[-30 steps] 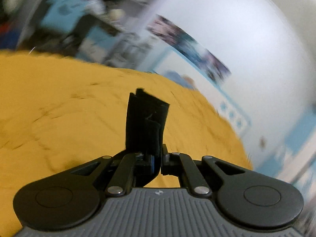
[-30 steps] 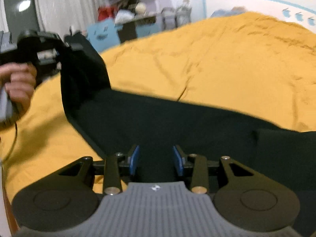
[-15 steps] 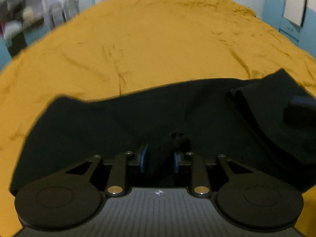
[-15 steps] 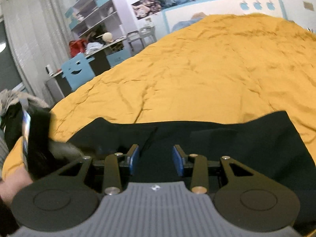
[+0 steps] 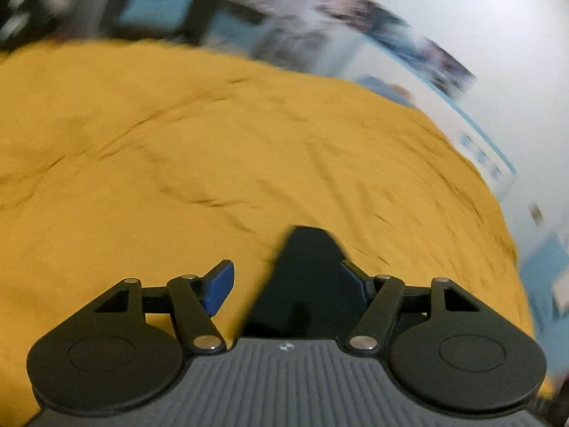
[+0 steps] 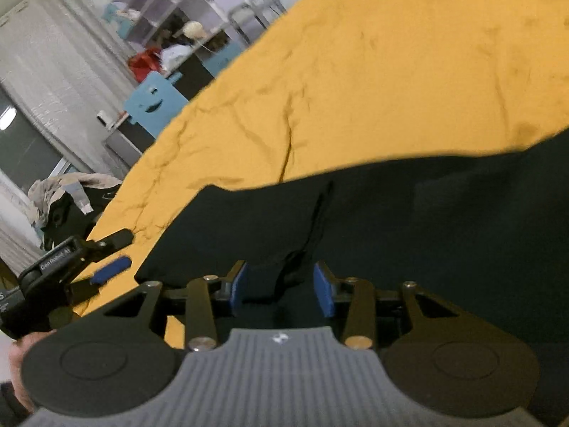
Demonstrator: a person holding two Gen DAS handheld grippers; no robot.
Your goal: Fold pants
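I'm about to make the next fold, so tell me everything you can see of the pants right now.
The pants are black, soft matte fabric, lying spread across the yellow bedspread, with a crease running up near the middle. Their near left corner sits just ahead of the right gripper, whose open jaws straddle a raised fold. In the blurred left wrist view a dark flap lies between the open left gripper fingers, against the right one.

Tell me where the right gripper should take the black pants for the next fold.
Take the near-left corner of the black pants, coming in low from the left over the yellow bedspread. That edge lies flat and exposed, just ahead of the open right gripper.
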